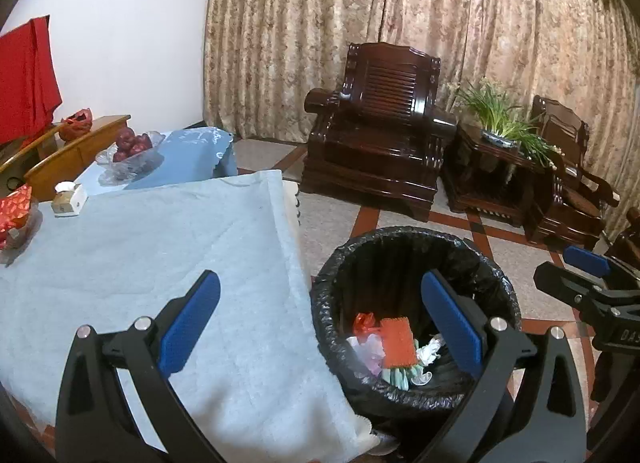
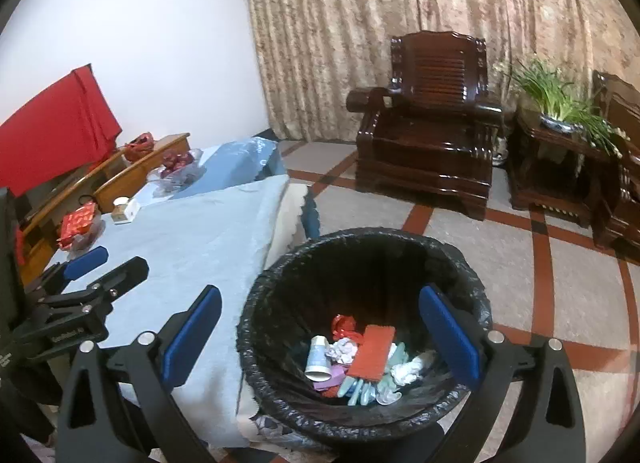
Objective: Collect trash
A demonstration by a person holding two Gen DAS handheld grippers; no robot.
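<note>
Right wrist view: right gripper (image 2: 320, 327) jaws wide apart, empty, over lined trash bin (image 2: 280, 275) lower centre; trash (image 2: 360, 355) inside, partly hidden by bin wall. Left gripper (image 1: 320, 319) also spread, empty; blue tablecloth (image 1: 160, 247) left, armchair (image 1: 376, 123) behind

Both tongs held out in front, angled downward, side by side. Left tongs (image 1: 320, 319): blue-padded fingers (image 1: 188, 319) spread as wide as they go, nothing between the pads. Right tongs (image 2: 320, 327): same pose, blue pads (image 2: 450, 333) fully apart, nothing gripped. From the left wrist view the right tongs show at the far right edge, black frame, one blue pad visible; from the right wrist view the left tongs show at the left edge, likewise spread. The two are near each other, not touching.
</note>
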